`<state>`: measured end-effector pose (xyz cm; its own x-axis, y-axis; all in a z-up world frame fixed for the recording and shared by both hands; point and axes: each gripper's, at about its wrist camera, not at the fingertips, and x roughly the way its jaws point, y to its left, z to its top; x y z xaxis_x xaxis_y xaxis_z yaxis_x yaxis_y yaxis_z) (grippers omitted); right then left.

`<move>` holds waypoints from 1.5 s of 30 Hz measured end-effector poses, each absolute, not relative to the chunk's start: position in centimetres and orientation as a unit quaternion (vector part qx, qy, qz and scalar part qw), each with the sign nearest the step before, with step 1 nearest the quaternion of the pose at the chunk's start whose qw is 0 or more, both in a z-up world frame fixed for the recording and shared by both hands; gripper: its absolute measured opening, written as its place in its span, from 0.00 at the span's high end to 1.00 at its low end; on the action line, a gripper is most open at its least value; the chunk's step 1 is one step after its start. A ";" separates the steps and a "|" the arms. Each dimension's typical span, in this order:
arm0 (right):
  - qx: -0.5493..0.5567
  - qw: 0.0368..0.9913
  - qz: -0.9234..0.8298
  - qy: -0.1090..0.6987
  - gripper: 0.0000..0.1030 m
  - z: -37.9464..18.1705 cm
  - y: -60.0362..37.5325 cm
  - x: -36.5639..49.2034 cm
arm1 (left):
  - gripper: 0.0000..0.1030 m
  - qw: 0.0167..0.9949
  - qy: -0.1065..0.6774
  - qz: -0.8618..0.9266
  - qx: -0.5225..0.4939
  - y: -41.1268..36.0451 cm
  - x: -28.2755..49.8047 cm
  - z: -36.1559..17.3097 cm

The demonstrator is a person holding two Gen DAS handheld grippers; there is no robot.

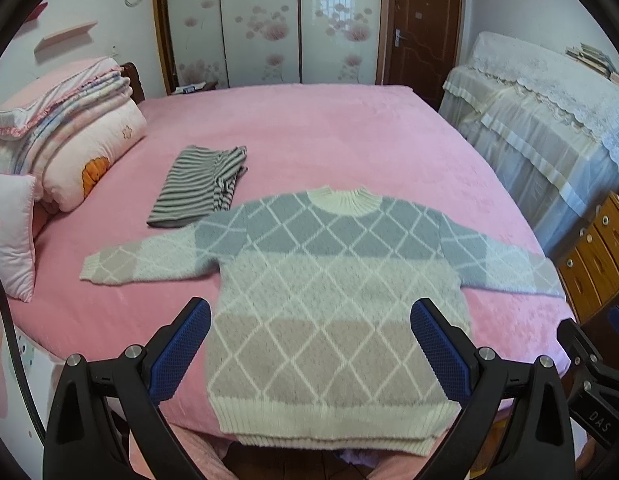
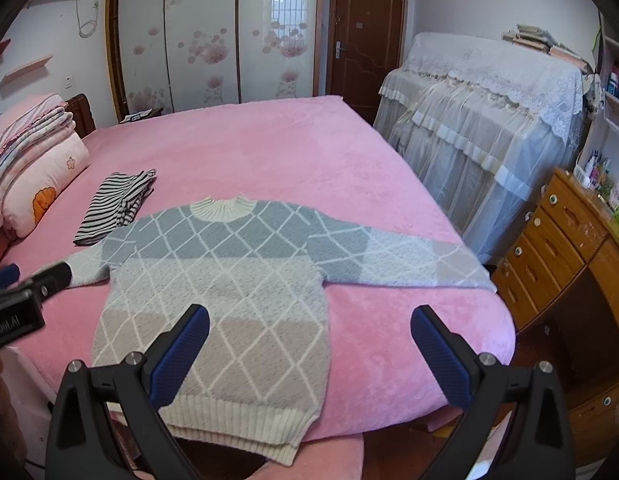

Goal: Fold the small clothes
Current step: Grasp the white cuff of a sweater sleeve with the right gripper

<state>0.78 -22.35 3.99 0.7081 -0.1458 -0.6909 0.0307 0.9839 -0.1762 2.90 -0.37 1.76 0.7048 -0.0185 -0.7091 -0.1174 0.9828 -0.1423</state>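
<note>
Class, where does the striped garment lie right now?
The striped garment lies folded on the pink bed, left of the sweater collar, near the stacked bedding.

The sweater [image 1: 333,292] is fuzzy knit with ribbed collar and hem. The bed cover [image 1: 309,132] is soft, matt plush. Both grippers' pads [image 1: 181,354] are textured blue rubber on matt black plastic. The wardrobe doors [image 2: 213,36] are glossy; the drawers [image 2: 561,240] are varnished wood.

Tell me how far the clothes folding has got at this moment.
Done: the striped garment lies folded on the pink bed. In hand: nothing; the left tool and right tool are open above the bed. Left: the diamond-pattern sweater is spread flat, sleeves out, hem over the bed edge, unfolded.
</note>
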 end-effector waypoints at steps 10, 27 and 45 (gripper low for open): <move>-0.110 0.941 -0.071 0.314 0.02 7.5 -24.7 2.7 | 0.03 0.936 0.345 0.009 -0.067 -3.2 7.1 4.7; 0.071 0.910 -0.186 0.363 0.02 4.5 -48.7 11.4 | 0.01 0.918 0.359 -0.157 -0.056 -18.0 21.0 0.8; 0.328 0.793 -0.216 0.466 0.22 -15.1 -65.0 16.0 | 0.01 0.861 0.474 -0.173 0.059 -33.0 27.3 -19.1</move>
